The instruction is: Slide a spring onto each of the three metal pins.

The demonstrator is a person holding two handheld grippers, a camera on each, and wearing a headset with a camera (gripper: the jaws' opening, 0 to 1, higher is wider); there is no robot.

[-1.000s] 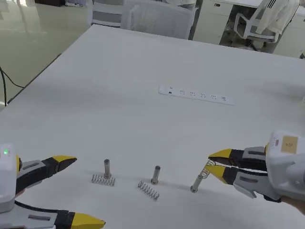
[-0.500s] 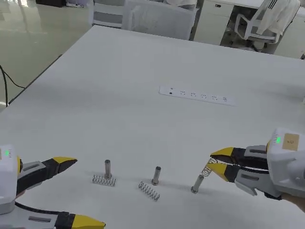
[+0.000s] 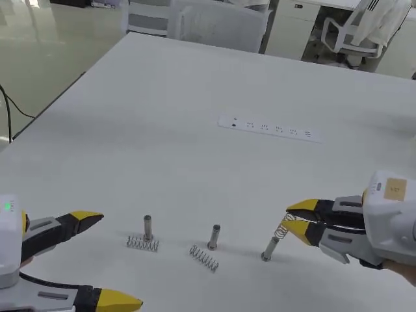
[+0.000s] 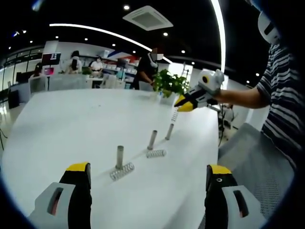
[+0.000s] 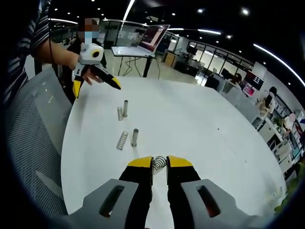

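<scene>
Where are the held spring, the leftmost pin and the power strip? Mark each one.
held spring (image 3: 280, 232), head view, middle of its coils.
leftmost pin (image 3: 147, 227), head view, middle of its shaft.
power strip (image 3: 270, 129), head view, middle of its top face.

White table (image 3: 162, 117), silver pins (image 3: 214, 237), yellow-tipped black tongs (image 5: 159, 164), striped shirt (image 4: 281, 95)
</scene>
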